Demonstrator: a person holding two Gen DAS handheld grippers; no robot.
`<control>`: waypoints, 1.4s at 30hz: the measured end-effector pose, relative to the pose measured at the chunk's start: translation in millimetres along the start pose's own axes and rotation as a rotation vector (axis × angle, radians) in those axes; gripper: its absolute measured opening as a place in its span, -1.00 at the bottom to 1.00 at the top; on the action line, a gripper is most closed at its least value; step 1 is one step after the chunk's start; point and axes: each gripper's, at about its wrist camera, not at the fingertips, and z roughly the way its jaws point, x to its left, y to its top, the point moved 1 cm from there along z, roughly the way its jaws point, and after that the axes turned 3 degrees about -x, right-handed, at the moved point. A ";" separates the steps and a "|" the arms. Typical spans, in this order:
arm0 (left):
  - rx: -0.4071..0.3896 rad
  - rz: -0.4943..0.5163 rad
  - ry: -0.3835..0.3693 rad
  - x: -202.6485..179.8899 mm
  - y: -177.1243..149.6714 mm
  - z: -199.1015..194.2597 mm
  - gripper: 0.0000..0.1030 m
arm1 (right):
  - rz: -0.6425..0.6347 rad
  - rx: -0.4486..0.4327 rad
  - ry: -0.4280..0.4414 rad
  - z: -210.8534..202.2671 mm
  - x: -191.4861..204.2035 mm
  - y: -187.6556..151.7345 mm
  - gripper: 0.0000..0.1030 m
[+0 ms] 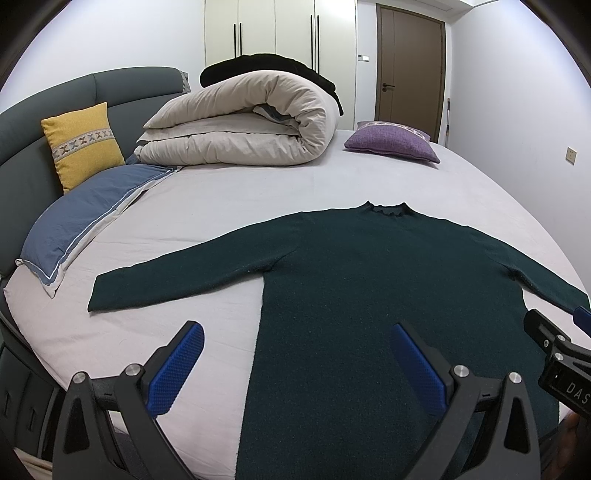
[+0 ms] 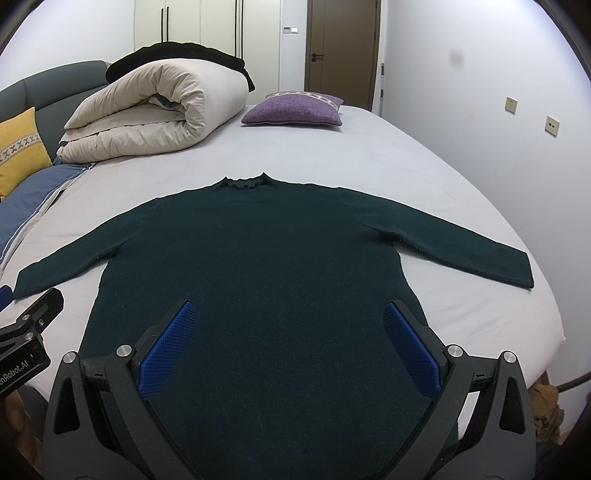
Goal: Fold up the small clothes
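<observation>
A dark green sweater [image 2: 258,266] is being displayed flat on the pale sheet of the bed [image 2: 424,162], front up, with its frilled collar pointing away from the cameras and its hem lying nearest them. Both sleeves are being held out straight by the cloth's own lie, one reaching toward the blue pillow side, the other toward the wall side, each cuff resting on the sheet.

The left gripper [image 1: 297,363] is being held above the lower left part of the sweater, its blue-padded fingers [image 1: 177,369] spread wide apart with nothing between them; one finger is seen over bare sheet, the other over the knit. The right gripper [image 2: 288,347] is being held over the lower middle of the garment, likewise released, both blue pads seen over the dark cloth. Whether either is touching the fabric cannot be told. Each gripper's black body is being caught at the edge of the other's view.

Farther up the bed, a rolled beige duvet [image 1: 240,118] is being topped by something black [image 1: 266,64]. A purple cushion [image 1: 393,142] is lying beside it, well apart from the sweater. A blue pillow [image 1: 77,218] and a yellow cushion [image 1: 81,144] are being propped near the grey headboard [image 1: 122,85]. White wardrobe doors [image 1: 277,29] and a brown door [image 1: 410,66] are being shown behind.
</observation>
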 end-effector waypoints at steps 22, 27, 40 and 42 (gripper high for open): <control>0.003 -0.004 -0.003 3.9 -1.9 -2.0 1.00 | -0.001 0.010 0.002 5.7 3.8 -3.8 1.00; 0.015 -0.012 -0.021 2.4 -4.7 2.5 1.00 | 0.004 0.015 0.003 8.0 2.6 -5.3 1.00; 0.206 -0.184 -0.221 3.3 -18.0 45.2 1.00 | 0.603 -0.006 0.042 47.0 -227.7 -30.4 0.97; 0.226 -0.204 -0.253 -2.9 -18.4 53.2 1.00 | 0.795 -0.026 0.011 53.6 -295.6 -47.7 0.93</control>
